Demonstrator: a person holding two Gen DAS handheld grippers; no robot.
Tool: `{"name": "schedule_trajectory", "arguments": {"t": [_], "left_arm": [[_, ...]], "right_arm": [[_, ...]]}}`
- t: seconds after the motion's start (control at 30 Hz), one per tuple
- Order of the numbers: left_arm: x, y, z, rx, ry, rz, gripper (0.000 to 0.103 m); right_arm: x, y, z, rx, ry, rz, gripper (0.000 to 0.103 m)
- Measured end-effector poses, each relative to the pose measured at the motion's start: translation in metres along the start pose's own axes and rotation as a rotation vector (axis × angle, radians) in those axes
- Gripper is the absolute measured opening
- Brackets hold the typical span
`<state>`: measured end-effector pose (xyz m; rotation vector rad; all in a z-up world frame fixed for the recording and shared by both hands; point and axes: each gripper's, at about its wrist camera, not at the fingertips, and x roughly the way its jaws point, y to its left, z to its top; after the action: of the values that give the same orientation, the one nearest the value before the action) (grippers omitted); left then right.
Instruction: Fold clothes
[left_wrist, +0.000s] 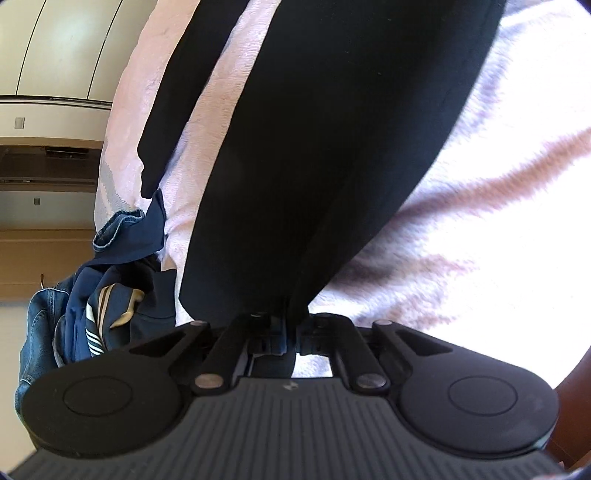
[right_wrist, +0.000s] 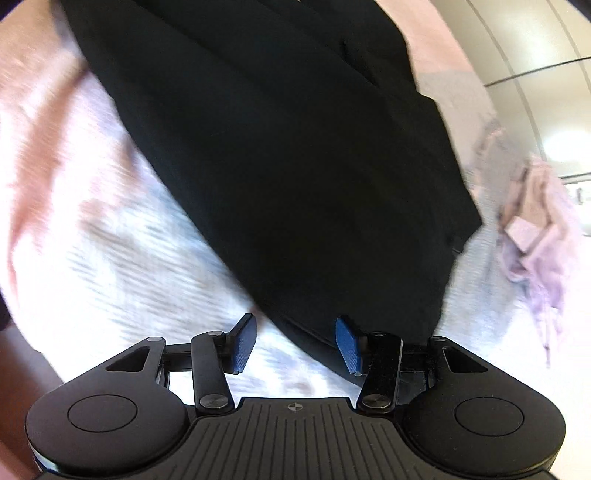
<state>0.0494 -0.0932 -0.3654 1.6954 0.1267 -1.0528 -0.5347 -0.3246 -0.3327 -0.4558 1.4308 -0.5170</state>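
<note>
A black garment (left_wrist: 314, 155) lies stretched over a pale pink fuzzy blanket (left_wrist: 480, 229). In the left wrist view my left gripper (left_wrist: 290, 332) is shut on the near end of this black garment, whose cloth bunches between the jaws. In the right wrist view the same black garment (right_wrist: 280, 166) fills the middle. My right gripper (right_wrist: 297, 343) stands open just over its near edge; the blue pads (right_wrist: 347, 345) are apart, with the right one against the cloth edge and blanket showing between them.
A heap of blue clothes, with denim and a striped navy piece (left_wrist: 99, 299), lies at the blanket's left edge. A crumpled pink and lilac garment (right_wrist: 535, 229) lies at the right. Pale cabinet doors (left_wrist: 55, 48) stand behind.
</note>
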Motion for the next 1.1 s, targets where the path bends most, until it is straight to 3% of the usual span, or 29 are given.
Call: {"name": "schedule_trajectory", "arguments": {"t": [0.07,0.2,0.3,0.5,0.63,0.67,0.7,0.73,0.93,1.1], "left_arm": [[0.004,0.003,0.006,-0.002,0.007,0.003,0.004],[0.004,-0.001,0.011,0.002,0.025,0.012,0.004],[0.004,0.0,0.013,-0.002,0.04,0.015,0.004],[0.006,0.001,0.016,-0.006,0.062,0.024,0.004],[0.009,0.002,0.023,-0.031,0.092,0.03,0.003],[0.008,0.004,0.024,-0.041,0.1,0.031,0.003],[0.006,0.009,0.026,-0.05,0.105,0.033,0.003],[0.003,0.013,0.027,-0.058,0.109,0.034,0.003],[-0.04,0.065,0.03,-0.09,0.105,0.044,0.003],[-0.07,0.15,0.046,-0.147,0.114,-0.009,0.003]], "right_arm": [[0.004,-0.001,-0.002,-0.009,-0.016,-0.02,0.05],[0.0,0.013,0.002,-0.106,-0.138,-0.044,0.05],[0.002,0.019,-0.001,-0.137,-0.166,-0.066,0.05],[0.014,0.001,-0.025,-0.087,-0.107,-0.196,0.049],[0.027,-0.012,-0.04,-0.065,-0.066,-0.233,0.049],[0.028,-0.015,-0.042,-0.066,-0.07,-0.231,0.047],[0.028,-0.016,-0.043,-0.077,-0.081,-0.22,0.022],[0.026,-0.016,-0.044,-0.094,-0.095,-0.204,0.009],[-0.001,-0.051,-0.045,-0.066,-0.109,-0.098,0.005],[-0.047,-0.103,-0.026,-0.058,-0.129,-0.061,0.004]]}}
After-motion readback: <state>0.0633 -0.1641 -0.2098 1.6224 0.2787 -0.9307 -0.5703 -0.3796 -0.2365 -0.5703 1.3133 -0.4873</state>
